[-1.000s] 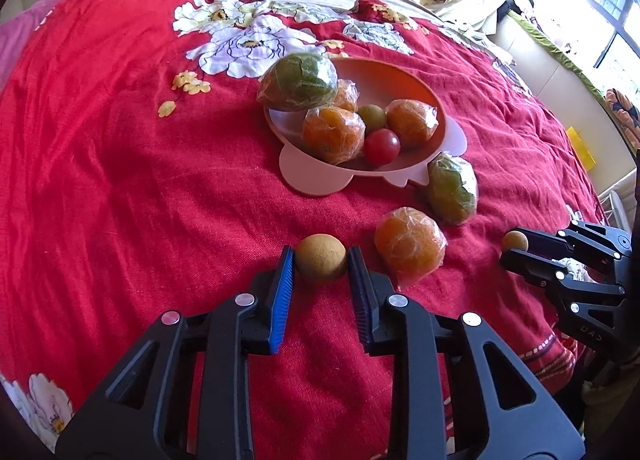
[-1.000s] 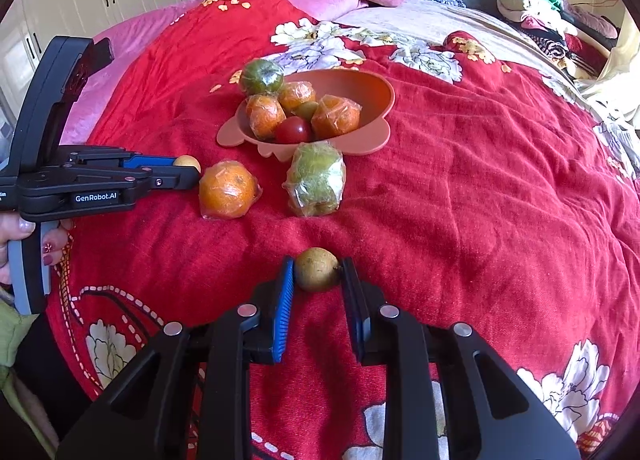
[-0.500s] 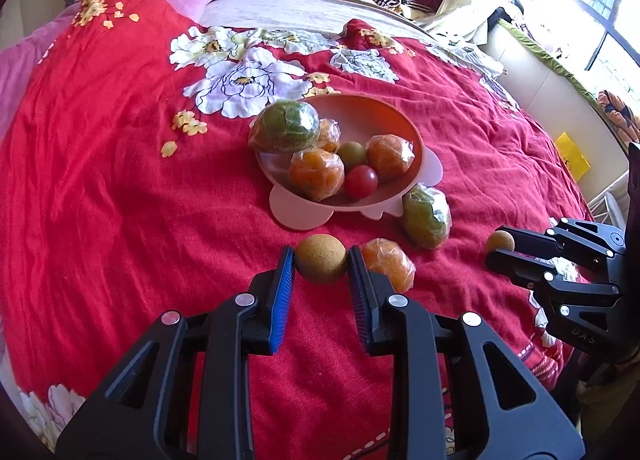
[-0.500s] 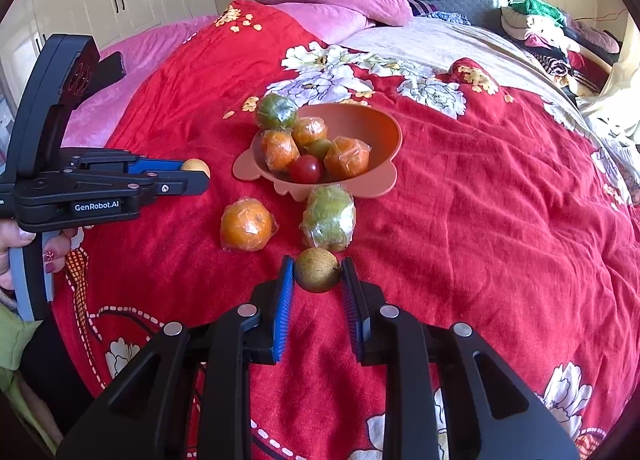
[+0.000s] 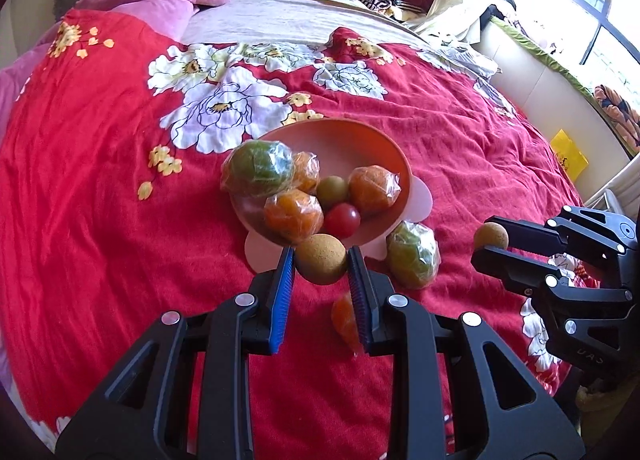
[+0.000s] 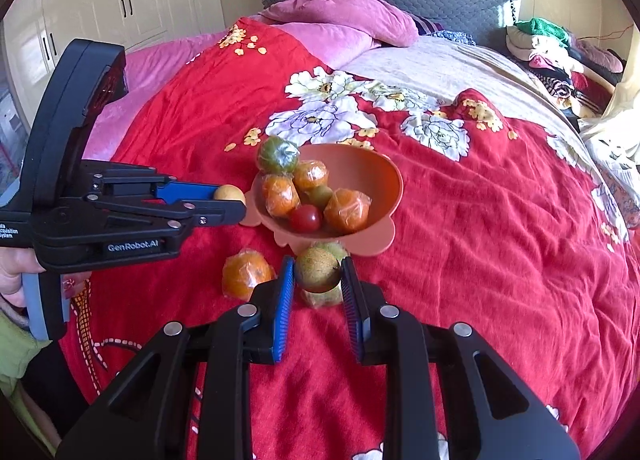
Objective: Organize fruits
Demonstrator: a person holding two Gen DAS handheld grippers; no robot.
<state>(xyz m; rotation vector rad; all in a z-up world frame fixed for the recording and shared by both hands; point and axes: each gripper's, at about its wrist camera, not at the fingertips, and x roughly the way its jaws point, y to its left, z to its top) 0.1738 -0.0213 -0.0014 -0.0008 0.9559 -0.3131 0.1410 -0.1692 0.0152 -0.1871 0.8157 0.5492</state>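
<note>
Holding wrapped oranges [image 5: 294, 213], a cherry tomato [image 5: 341, 219]: orange bowl [image 5: 362, 139]. Both claws [image 5: 321, 264] [image 6: 318, 270] clamped on tan fruits [image 5: 320, 263] [image 6: 317, 268]; wardrobe [image 6: 120, 7] only rightward.

Roughly ten fruits [image 5: 293, 214], one bowl [image 5: 384, 139], two grippers [image 5: 321, 260].

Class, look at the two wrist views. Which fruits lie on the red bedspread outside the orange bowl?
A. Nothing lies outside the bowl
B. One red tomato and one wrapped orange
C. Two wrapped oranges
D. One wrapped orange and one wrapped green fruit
D: a wrapped orange and a wrapped green fruit rest on the red bedspread just in front of the orange bowl, while the tomato sits inside it.
</note>
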